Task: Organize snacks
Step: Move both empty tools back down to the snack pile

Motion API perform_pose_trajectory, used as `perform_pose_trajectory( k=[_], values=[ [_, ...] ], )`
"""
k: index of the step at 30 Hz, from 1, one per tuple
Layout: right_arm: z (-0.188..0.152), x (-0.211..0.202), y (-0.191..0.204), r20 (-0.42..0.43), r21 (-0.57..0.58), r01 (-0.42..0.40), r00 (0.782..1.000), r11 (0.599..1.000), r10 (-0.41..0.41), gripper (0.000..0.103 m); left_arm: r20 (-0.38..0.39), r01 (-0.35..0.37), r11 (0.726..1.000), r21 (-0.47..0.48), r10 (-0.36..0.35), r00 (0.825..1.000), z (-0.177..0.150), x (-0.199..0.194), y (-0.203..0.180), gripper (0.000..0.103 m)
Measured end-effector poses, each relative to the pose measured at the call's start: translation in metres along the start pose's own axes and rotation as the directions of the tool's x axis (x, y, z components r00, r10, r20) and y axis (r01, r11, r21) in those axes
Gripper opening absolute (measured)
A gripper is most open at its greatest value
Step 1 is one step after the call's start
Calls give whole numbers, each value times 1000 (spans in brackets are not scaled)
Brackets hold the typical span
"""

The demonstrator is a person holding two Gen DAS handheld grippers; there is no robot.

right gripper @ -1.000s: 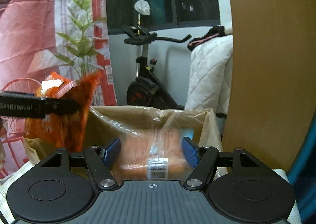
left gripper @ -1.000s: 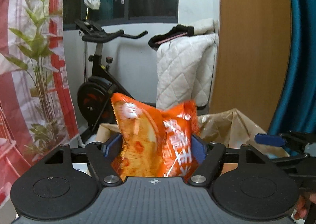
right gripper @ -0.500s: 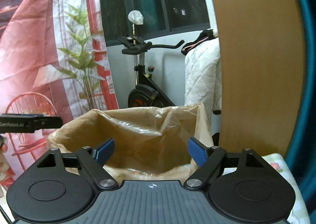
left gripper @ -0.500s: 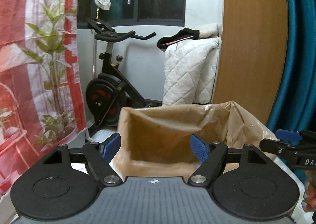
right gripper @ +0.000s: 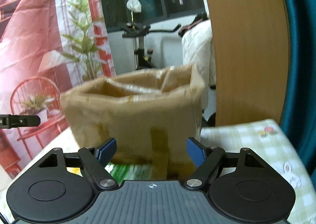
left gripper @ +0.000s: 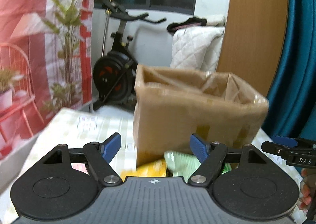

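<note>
Left gripper (left gripper: 155,146): jaws apart, empty. Right gripper (right gripper: 151,149): jaws closing, empty. Brown cardboard box with clear plastic liner (left gripper: 197,109) stands directly ahead of both; green snack packet (left gripper: 181,162) lies below.

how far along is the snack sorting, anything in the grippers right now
Done: nothing can be confirmed, since the brown box hides its contents from both wrist views. In hand: nothing. The left gripper is open and empty; the right gripper is empty too, its jaws closing. Left: at least a yellow packet and a green packet lie on the table before the box.
</note>
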State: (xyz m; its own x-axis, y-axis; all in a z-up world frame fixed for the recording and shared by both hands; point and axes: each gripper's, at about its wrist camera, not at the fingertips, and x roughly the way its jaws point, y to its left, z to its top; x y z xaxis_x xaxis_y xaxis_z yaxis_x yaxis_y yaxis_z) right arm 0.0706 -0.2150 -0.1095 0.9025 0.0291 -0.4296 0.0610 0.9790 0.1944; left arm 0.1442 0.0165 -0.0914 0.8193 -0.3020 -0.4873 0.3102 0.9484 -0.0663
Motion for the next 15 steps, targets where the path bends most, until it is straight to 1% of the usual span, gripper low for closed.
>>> perform_pose_trajectory(
  k=[2, 4, 7, 15],
  values=[
    [-12, -4, 4, -22, 3, -6, 1000, 1000, 6, 69, -27, -2, 1000, -1, 2, 1000, -12, -2, 3, 78],
    [-25, -8, 6, -49, 3, -18, 999, 1000, 18, 64, -45, -11, 1000, 2, 11, 999, -24, -4, 6, 77],
    [-43, -17, 8, -80, 1, -18, 997, 1000, 18, 61, -79, -12, 1000, -18, 10, 997, -39, -6, 12, 74],
    [-77, -40, 11, -146, -1, -7, 989, 1000, 7, 59, -161, -8, 998, -55, -1, 987, -80, -7, 20, 73]
  ],
)
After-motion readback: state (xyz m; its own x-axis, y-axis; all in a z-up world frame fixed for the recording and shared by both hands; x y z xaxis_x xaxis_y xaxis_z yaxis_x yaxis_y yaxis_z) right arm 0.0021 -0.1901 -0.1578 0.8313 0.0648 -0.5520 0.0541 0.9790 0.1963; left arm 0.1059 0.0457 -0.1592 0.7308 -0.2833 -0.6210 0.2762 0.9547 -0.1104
